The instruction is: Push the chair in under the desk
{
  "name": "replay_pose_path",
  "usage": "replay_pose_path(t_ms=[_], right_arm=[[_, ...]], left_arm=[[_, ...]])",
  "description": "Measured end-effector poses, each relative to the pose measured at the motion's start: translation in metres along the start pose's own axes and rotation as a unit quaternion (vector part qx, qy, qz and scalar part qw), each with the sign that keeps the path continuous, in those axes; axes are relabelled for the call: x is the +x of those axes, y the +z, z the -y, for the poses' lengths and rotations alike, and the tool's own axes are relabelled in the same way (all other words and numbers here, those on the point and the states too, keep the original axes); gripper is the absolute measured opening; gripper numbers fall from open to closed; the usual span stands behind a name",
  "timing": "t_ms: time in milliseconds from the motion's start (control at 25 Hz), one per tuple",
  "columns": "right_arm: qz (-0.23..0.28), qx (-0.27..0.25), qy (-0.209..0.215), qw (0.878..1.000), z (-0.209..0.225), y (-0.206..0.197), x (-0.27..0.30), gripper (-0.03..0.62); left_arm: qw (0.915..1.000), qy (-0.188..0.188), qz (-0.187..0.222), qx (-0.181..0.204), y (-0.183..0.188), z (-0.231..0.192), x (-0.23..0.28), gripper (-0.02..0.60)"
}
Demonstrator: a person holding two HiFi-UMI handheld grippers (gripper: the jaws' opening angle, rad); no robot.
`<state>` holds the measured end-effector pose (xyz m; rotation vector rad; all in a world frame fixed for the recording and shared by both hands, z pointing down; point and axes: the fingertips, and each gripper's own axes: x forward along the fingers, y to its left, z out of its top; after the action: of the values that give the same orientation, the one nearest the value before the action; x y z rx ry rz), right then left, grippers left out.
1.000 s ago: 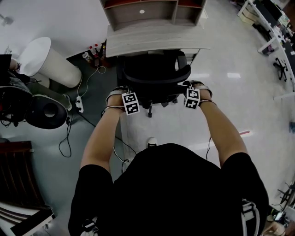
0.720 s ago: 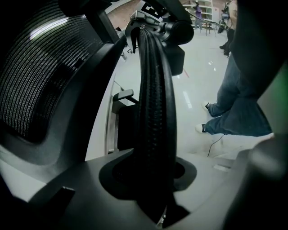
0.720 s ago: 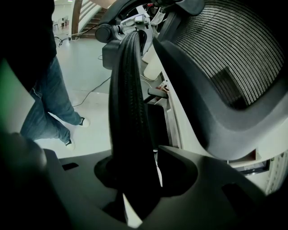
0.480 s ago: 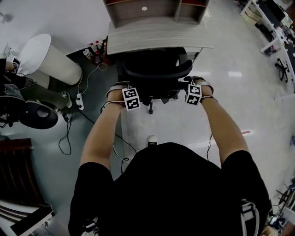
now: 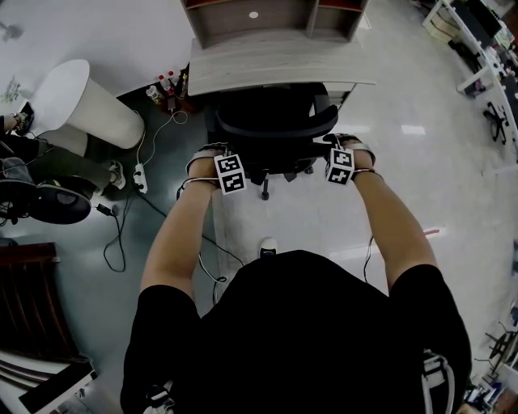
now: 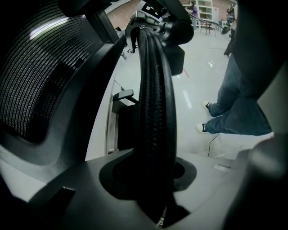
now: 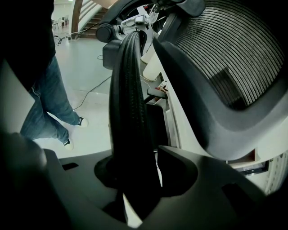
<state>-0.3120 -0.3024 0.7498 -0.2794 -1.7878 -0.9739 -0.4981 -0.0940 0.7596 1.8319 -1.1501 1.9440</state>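
Note:
A black office chair (image 5: 271,121) with a mesh back stands partly under the pale wooden desk (image 5: 275,69), its seat hidden beneath the top. My left gripper (image 5: 212,155) is at the left edge of the chair back, and my right gripper (image 5: 346,145) is at the right edge. In the left gripper view the ribbed black rim (image 6: 155,90) of the back runs straight between the jaws of the left gripper (image 6: 155,179), which is shut on it. The right gripper (image 7: 135,179) is likewise shut on the rim (image 7: 128,90), with the mesh (image 7: 225,54) beside it.
A shelf unit (image 5: 271,20) sits on the desk. A white cylinder (image 5: 85,105), bottles (image 5: 166,87), a power strip (image 5: 139,182) with cables and a black round object (image 5: 57,202) lie to the left. A person's jeans-clad legs (image 6: 238,108) stand behind. Open floor (image 5: 421,178) spreads to the right.
The chair and both grippers have moved forward, with the chair further under the desk. The black round object at the left has slid toward the left edge.

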Motion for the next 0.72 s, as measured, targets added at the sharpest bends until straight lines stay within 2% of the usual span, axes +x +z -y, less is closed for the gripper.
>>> replay_pose_path(t_ms=[400, 560, 720], right_arm=[[-0.017, 0.003, 0.016, 1.000, -0.002, 0.001, -0.001, 0.170], [-0.041, 0.015, 0.000, 0.999, 0.001, -0.003, -0.010, 0.208], [-0.032, 0.044, -0.031, 0.998, -0.001, -0.004, -0.034, 0.216]], left_arm=[[0.9996, 0.023, 0.003, -0.014, -0.002, -0.003, 0.001, 0.166], [0.9995, 0.029, -0.004, -0.015, -0.007, -0.003, -0.004, 0.190], [0.9984, 0.042, 0.008, -0.038, -0.016, -0.006, -0.022, 0.229]])
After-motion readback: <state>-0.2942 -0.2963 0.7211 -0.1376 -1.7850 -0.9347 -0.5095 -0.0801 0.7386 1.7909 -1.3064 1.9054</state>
